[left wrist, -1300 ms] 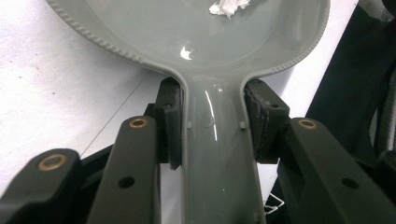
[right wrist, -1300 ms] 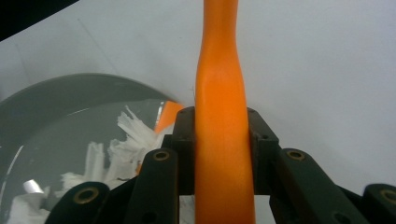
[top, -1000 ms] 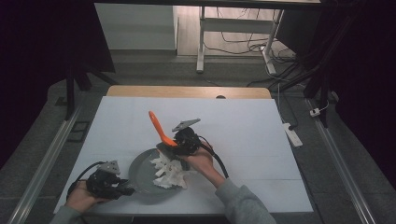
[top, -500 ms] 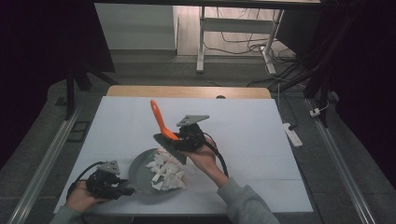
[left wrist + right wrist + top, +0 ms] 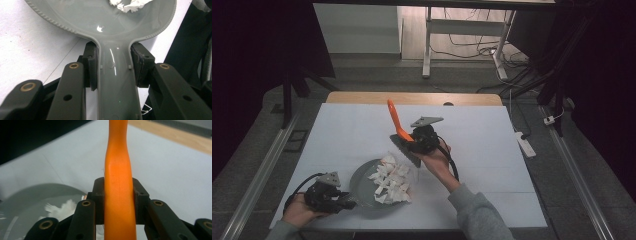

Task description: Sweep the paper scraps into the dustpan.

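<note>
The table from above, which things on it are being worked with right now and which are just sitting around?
In use:
- grey dustpan, handle clamped in the left tongs
- orange-handled brush, held in the right tongs
- white paper scraps piled in the dustpan

Lying about:
- white power strip at the table's right edge
- cables on the floor beyond the table
</note>
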